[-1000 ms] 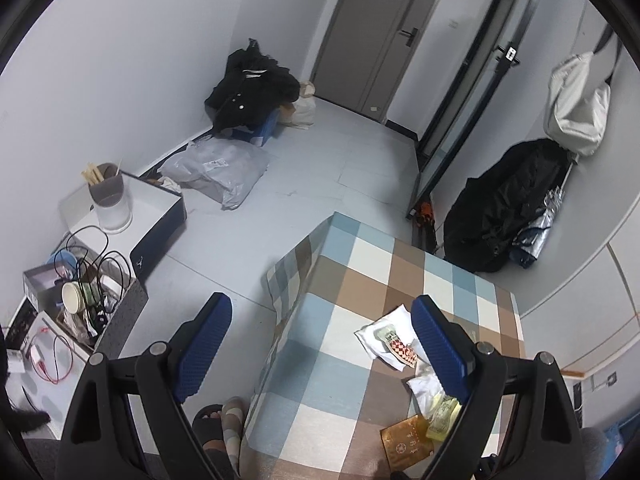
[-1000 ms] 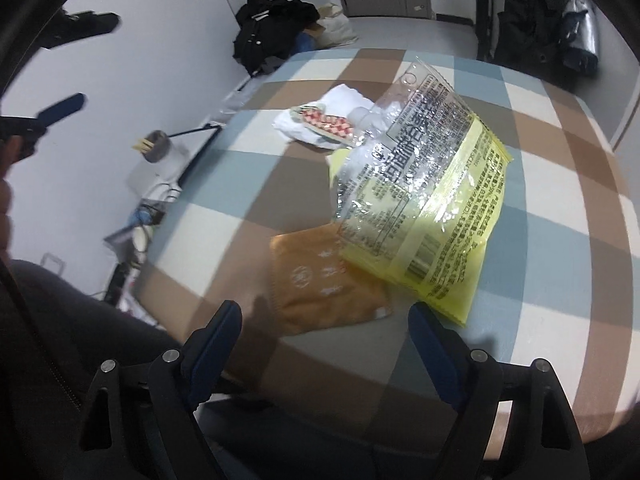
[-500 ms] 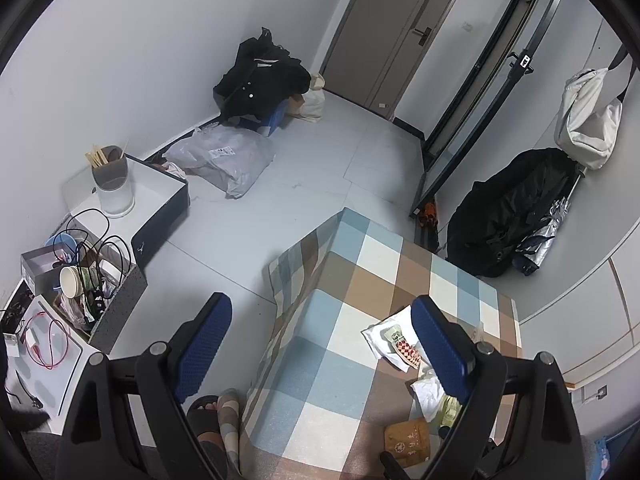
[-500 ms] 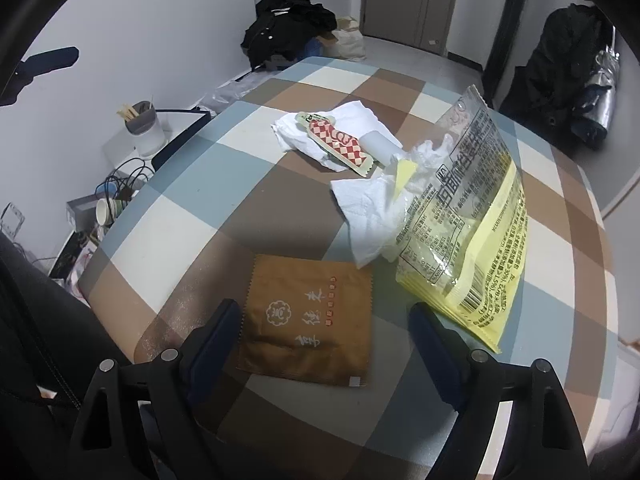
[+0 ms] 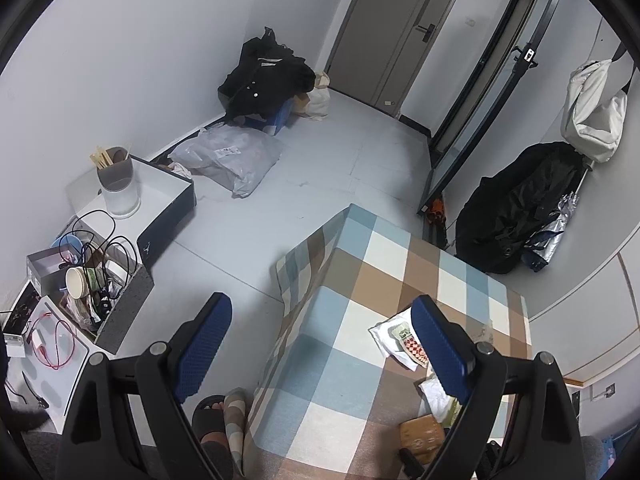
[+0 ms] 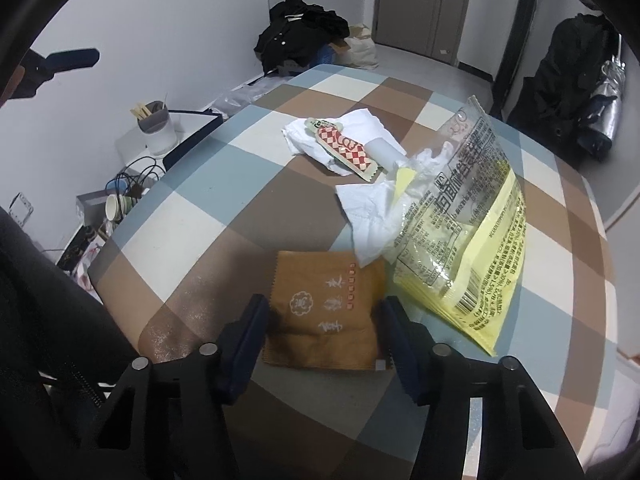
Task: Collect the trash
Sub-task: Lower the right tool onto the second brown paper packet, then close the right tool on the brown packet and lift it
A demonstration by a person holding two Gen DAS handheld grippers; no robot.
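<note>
Trash lies scattered on the checked table, and the piece in hand is the brown sachet, flat on the cloth at the table's near edge. The right gripper straddles it, jaws closing, one pad at each side edge of the sachet; whether they already press on it cannot be told. The sachet looks light, thin and limp, a crinkly foil or paper pack that should buckle upward as it is squeezed from the sides, so a bite on that raised fold, or on the serrated end seam, would likely hold better than a flat sideways push. Just beyond it on the table, a white tissue overlaps its far corner and may drag along. Beside that lies the yellow bag, large, glossy and probably slippery; its sealed edge looks the safest hold. Farther across the table sit a checked wrapper and more tissue. The left gripper hangs off the table's left side, jaws spread wide, empty.
</note>
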